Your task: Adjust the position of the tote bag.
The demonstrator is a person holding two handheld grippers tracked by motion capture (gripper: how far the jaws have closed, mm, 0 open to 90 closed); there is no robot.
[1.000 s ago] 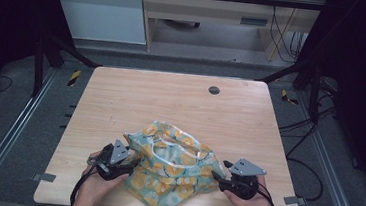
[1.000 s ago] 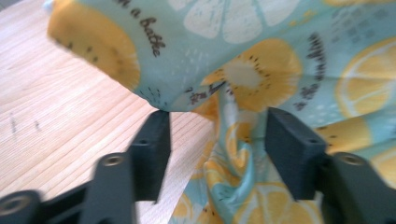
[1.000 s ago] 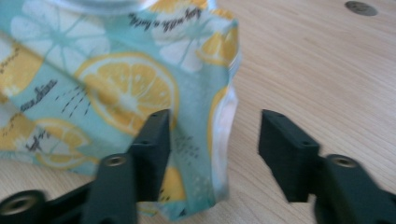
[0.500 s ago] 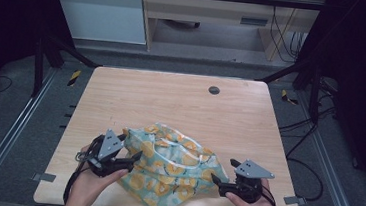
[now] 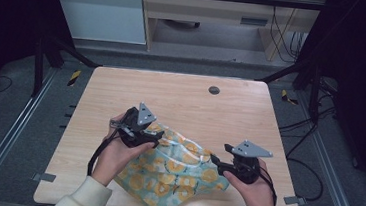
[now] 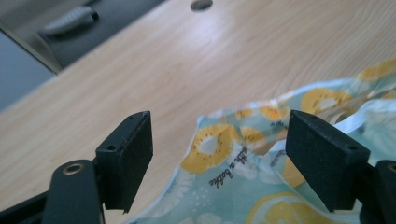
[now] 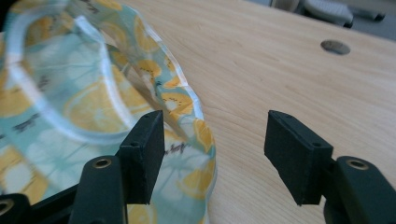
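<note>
A teal cloth (image 5: 175, 170) printed with yellow lemon slices lies crumpled on the front part of the wooden table (image 5: 181, 103). My left gripper (image 5: 156, 139) hovers over the cloth's far left corner, pointing right. Its jaws have just been opening, and in the left gripper view they (image 6: 217, 126) stand wide apart above the cloth (image 6: 243, 186) without pressing it. My right gripper (image 5: 216, 162) sits at the cloth's right edge, pointing left. Its jaws (image 7: 215, 121) have just been closing. The cloth's hem (image 7: 187, 116) lies beside one pad, and bare wood shows through the gap.
A round dark cable hole (image 5: 214, 90) sits near the table's far edge, also visible as the hole (image 7: 335, 46) in the right gripper view. Metal frame rails (image 5: 12, 133) flank the table. Cables (image 5: 309, 129) trail on the floor at the right.
My left gripper has risen and swung from the cloth's left side onto its far left corner. The right gripper lifted slightly. The cloth has sunk flatter and slid nearer the front edge.
</note>
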